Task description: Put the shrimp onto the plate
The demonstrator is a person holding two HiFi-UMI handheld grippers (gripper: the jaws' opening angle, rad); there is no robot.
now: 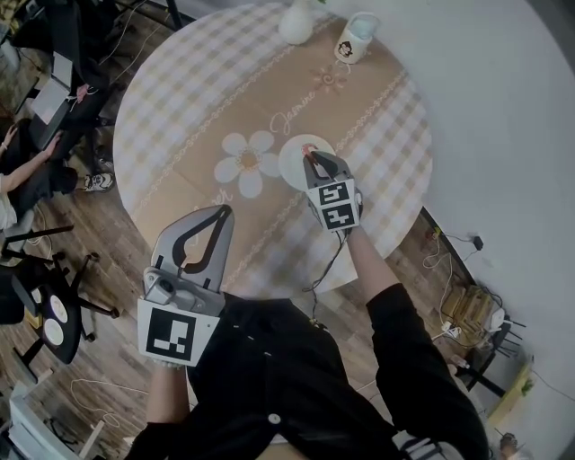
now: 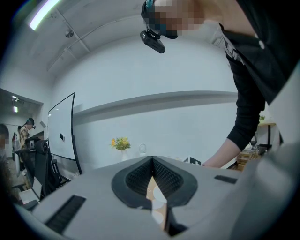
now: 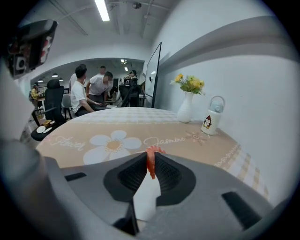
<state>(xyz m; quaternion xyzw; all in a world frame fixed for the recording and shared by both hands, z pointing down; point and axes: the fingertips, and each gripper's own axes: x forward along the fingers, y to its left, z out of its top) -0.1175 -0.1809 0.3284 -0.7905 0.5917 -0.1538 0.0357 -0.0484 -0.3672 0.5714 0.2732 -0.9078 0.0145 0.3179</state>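
Observation:
A small orange-red shrimp (image 3: 151,160) is pinched between the jaws of my right gripper (image 3: 151,164), which is shut on it. In the head view that right gripper (image 1: 311,158) hovers over the near edge of a small white plate (image 1: 295,163) on the round table, with the shrimp (image 1: 308,150) at its tip above the plate. The plate (image 3: 146,197) shows as a white patch below the jaws in the right gripper view. My left gripper (image 1: 221,211) is held at the table's near edge, jaws together with nothing between them, also in the left gripper view (image 2: 152,161).
The round table (image 1: 198,99) has a checked cloth with a daisy print (image 1: 246,161). A white vase (image 1: 297,22) with yellow flowers (image 3: 189,84) and a white penguin mug (image 1: 356,39) stand at the far side. People sit at desks beyond the table (image 3: 89,91). Chairs stand at the left (image 1: 45,305).

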